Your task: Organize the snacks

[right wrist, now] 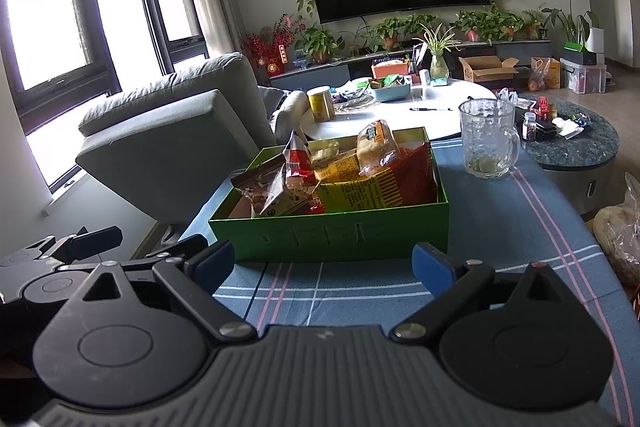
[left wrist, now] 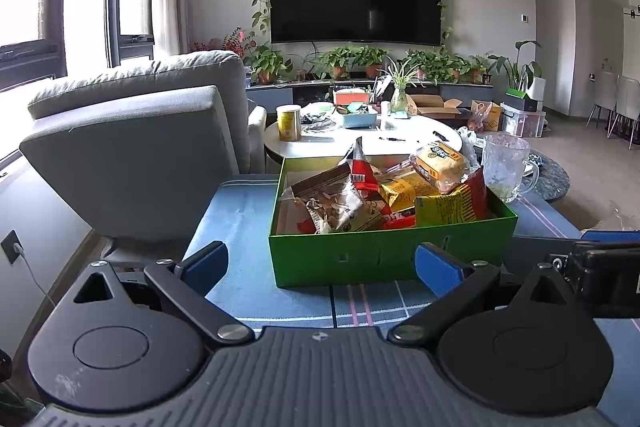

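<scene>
Left wrist view shows my left gripper (left wrist: 320,263) spread wide, empty, just before the green box (left wrist: 392,251) of snack packets (left wrist: 400,191) on the blue cloth (left wrist: 240,227). My right gripper (right wrist: 324,267) is equally wide. Free cloth lies right of the box, up to the glass mug (right wrist: 488,143), perhaps near the far edge.

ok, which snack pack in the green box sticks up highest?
The clear-wrapped bread pack at the back of the green box; it sits atop the pile, the others lie lower.

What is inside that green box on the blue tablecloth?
The green box holds a heap of snack packets: a brown nut bag, a yellow and red bag, a clear bread pack. Whatever lies beneath the heap is covered.
</scene>
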Tool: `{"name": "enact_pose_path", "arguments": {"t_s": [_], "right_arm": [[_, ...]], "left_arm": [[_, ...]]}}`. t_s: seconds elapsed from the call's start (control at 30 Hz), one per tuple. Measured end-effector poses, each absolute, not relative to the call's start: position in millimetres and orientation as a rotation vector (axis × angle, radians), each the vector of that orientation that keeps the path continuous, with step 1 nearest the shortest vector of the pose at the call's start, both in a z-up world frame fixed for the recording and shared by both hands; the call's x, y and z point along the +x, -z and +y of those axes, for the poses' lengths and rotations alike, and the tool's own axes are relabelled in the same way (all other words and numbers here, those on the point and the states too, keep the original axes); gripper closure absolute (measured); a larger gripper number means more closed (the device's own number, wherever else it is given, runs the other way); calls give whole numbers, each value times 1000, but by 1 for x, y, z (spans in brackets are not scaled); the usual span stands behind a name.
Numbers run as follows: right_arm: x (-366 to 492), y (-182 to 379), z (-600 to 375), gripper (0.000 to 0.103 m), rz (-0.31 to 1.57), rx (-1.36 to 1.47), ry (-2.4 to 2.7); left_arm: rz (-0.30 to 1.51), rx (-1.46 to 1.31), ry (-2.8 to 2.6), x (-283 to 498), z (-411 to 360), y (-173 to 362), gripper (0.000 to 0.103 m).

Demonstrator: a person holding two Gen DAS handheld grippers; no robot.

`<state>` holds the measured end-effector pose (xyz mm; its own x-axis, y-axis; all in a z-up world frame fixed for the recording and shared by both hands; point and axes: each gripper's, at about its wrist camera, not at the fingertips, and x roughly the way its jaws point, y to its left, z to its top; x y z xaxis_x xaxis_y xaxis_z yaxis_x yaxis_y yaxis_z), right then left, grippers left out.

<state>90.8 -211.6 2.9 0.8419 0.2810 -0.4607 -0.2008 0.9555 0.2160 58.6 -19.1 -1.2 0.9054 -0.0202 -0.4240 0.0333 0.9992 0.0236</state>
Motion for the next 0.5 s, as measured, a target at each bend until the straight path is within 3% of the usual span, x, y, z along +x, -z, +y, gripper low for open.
{"name": "enact_pose_path", "arguments": {"t_s": [0.5], "right_arm": [[94,0,-212,2,527,169,-250]], "left_arm": [[445,34,26,60,-21,2,3]]}}
